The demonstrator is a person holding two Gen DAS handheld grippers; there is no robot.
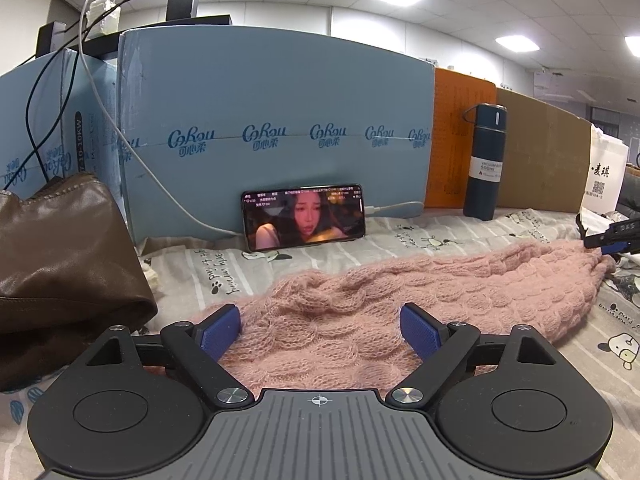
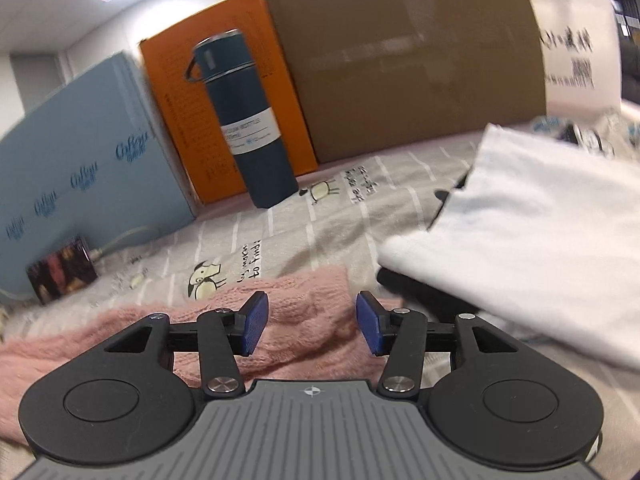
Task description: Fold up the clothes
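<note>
A pink knitted garment [image 1: 400, 296] lies stretched across the grey printed bedsheet [image 1: 440, 236]. My left gripper [image 1: 320, 330] is open, its blue pads on either side of the garment's near end, just above it. My right gripper [image 2: 312, 326] is open over the garment's other end [image 2: 296, 320]. The right gripper also shows at the far right of the left wrist view [image 1: 612, 240], at the garment's tip.
A phone [image 1: 304, 218] leans on light blue boxes [image 1: 280, 120] with a charging cable. A dark blue flask [image 1: 486, 160] stands by orange and brown boxes. A brown leather bag [image 1: 60, 260] lies at left. A folded white cloth [image 2: 540, 232] over dark clothing lies right of the garment.
</note>
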